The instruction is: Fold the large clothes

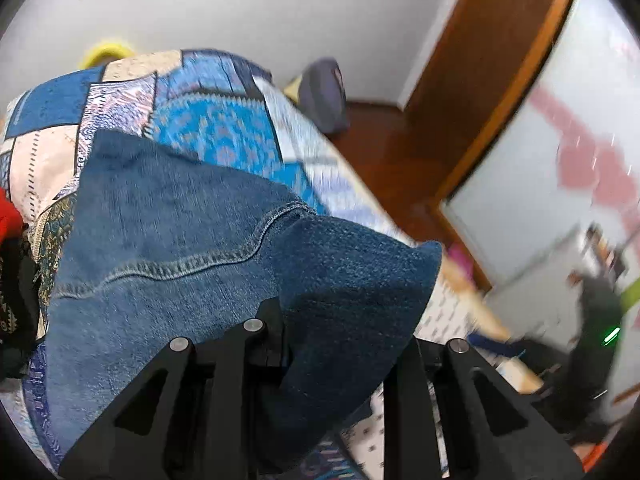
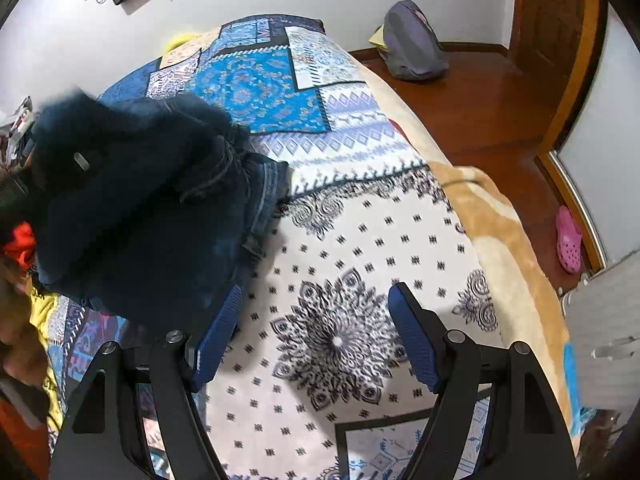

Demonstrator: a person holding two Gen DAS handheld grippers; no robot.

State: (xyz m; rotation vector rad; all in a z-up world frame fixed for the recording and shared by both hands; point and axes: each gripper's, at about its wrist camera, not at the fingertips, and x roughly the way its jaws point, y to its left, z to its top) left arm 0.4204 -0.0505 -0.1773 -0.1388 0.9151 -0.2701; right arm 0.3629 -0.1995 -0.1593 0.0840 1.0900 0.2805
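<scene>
A pair of blue denim jeans (image 1: pixel 180 240) is draped over my left gripper (image 1: pixel 336 344) and hangs above the patchwork bedspread (image 1: pixel 224 132). The denim fills the gap between the fingers and hides the tips, so the left gripper looks shut on the jeans. In the right wrist view the jeans (image 2: pixel 144 208) show as a dark bunched heap lifted at the left over the bedspread (image 2: pixel 360 240). My right gripper (image 2: pixel 316 332) is open and empty, hovering above the white patterned part of the bed, to the right of the jeans.
Red and black clothes (image 1: pixel 12 248) lie at the bed's left edge. A grey backpack (image 2: pixel 412 44) sits on the wooden floor by the wall. A pink shoe (image 2: pixel 568 240) lies by the door frame. A tan blanket edge (image 2: pixel 500 220) runs along the bed's right side.
</scene>
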